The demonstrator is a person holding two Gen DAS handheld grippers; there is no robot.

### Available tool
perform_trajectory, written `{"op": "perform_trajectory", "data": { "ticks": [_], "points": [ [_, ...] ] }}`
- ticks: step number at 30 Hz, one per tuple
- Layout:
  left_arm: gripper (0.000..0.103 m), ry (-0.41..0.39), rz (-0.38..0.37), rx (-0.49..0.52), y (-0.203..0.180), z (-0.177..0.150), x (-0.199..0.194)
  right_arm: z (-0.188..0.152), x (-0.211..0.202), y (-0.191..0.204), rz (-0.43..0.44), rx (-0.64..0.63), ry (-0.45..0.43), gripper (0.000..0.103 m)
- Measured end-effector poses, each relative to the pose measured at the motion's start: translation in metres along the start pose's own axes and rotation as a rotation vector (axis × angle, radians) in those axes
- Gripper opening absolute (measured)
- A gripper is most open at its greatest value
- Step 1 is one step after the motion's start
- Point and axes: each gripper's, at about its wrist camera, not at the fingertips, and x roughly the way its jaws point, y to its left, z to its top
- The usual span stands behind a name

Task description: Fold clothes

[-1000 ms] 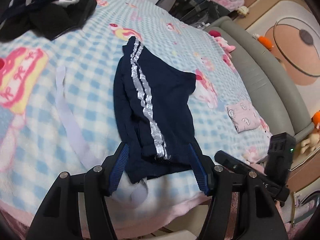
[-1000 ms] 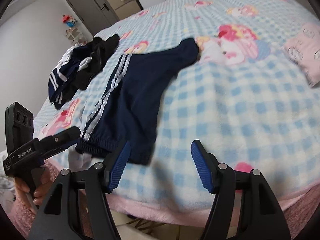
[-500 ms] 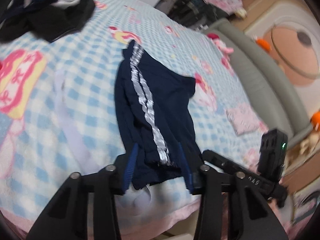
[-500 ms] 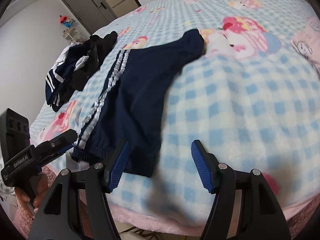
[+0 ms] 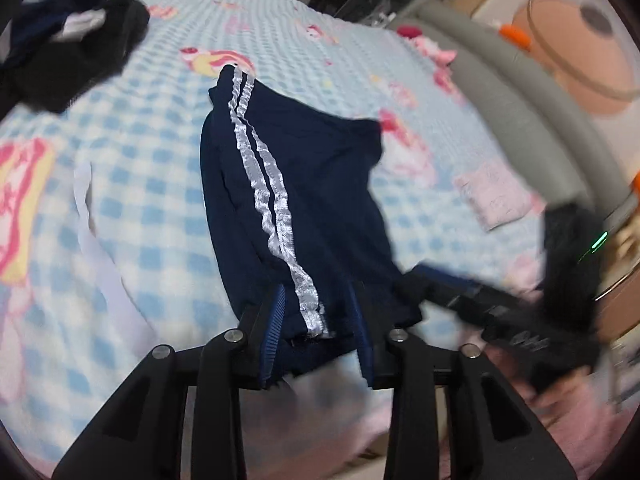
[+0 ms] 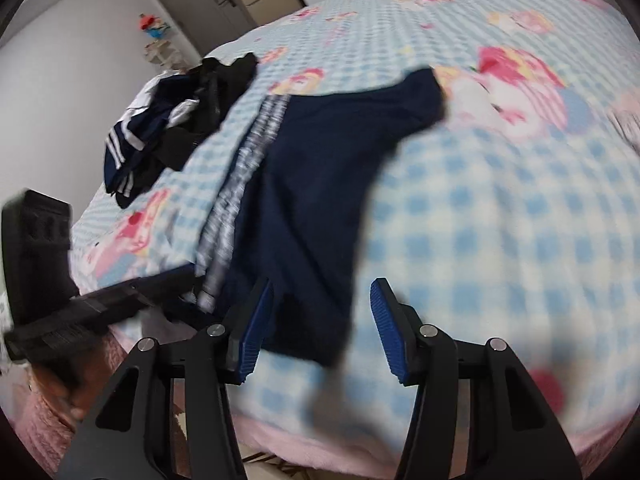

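Jaws on my left gripper (image 5: 318,326) stand narrowed around the near hem of the navy shorts (image 5: 296,184), right where the two white stripes (image 5: 264,184) run out, and the pads look to be pressing into the cloth, though blur keeps me from swearing the pinch is complete; I cannot tell whether it has closed fully. My right gripper (image 6: 322,322) has its jaws standing wide apart with nothing between the pads, only its left pad lying over the near right corner of the shorts (image 6: 304,184). What worries me is an uneven lift: if my left side rises with a grip on just the top layer, or before my right has caught anything, the fabric could peel apart, twist and bunch instead of folding flat. A thin hold on the hem could also slip, as the material looks light and slick. I could drag the fleecy checked blanket (image 5: 152,128) along with it too, since the hem sits near the bed's edge. As for the garment, it is dark navy, lying fairly flat and lengthwise away from me, slightly rumpled, one far corner flaring out to the right. A heap of dark clothes (image 5: 68,52) sits well apart at the far left.
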Motion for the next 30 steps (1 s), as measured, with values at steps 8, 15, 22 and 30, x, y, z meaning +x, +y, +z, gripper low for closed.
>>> {"op": "perform_trajectory", "data": {
  "ticks": [8,15,22,30],
  "points": [
    [0.012,-0.06,0.036,-0.035,0.011,-0.006,-0.027,-0.002,0.017,-0.006,-0.039,0.031,0.047,0.054],
    [0.057,-0.049,-0.047,-0.243,0.051,-0.009,-0.019,-0.009,0.015,-0.016,0.011,0.062,0.081,0.054],
    [0.067,0.01,0.004,-0.204,0.039,-0.008,0.01,-0.006,0.037,-0.023,0.083,0.114,0.122,0.058],
    [0.027,0.0,0.157,-0.049,0.01,-0.012,0.009,-0.011,0.026,-0.012,0.05,0.027,0.074,0.025]
  ]
}}
